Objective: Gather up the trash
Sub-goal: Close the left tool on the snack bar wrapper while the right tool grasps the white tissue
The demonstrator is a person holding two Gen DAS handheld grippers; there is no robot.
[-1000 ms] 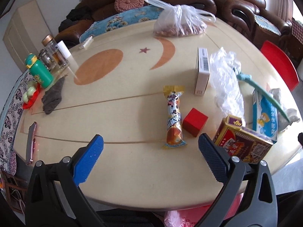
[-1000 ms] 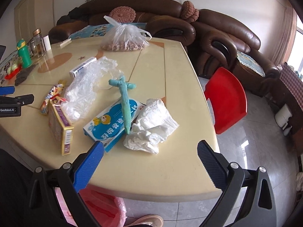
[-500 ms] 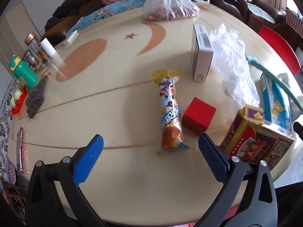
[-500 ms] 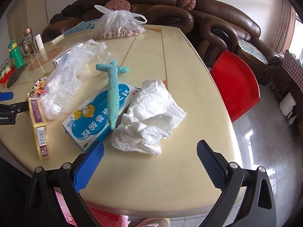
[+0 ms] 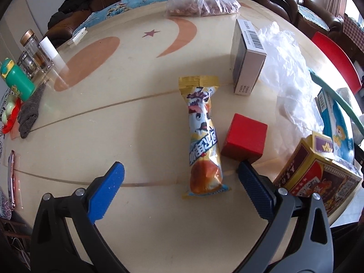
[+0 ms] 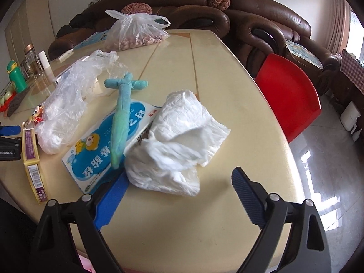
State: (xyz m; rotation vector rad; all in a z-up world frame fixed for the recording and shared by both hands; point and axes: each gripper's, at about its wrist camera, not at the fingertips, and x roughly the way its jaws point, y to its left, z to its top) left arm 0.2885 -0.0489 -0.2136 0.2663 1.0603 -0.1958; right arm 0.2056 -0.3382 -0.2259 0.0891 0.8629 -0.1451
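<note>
Left gripper (image 5: 180, 175) hovering over the cream round table (image 5: 91, 118), blue-padded jaws spread wide with nothing between the pads. Long yellow-and-white snack wrapper (image 5: 203, 134) lying straight ahead, its near end between the fingertips. Small red cube (image 5: 244, 137) just beside it at 3 o'clock. White rectangular carton with barcode (image 5: 248, 54) at 1 o'clock, crumpled clear plastic film (image 5: 289, 77) beside that. Red-and-gold cardboard box (image 5: 318, 173) near the right fingertip. Green bottle (image 5: 14, 79) and grey cloth (image 5: 30, 111) at 10 o'clock.
</note>
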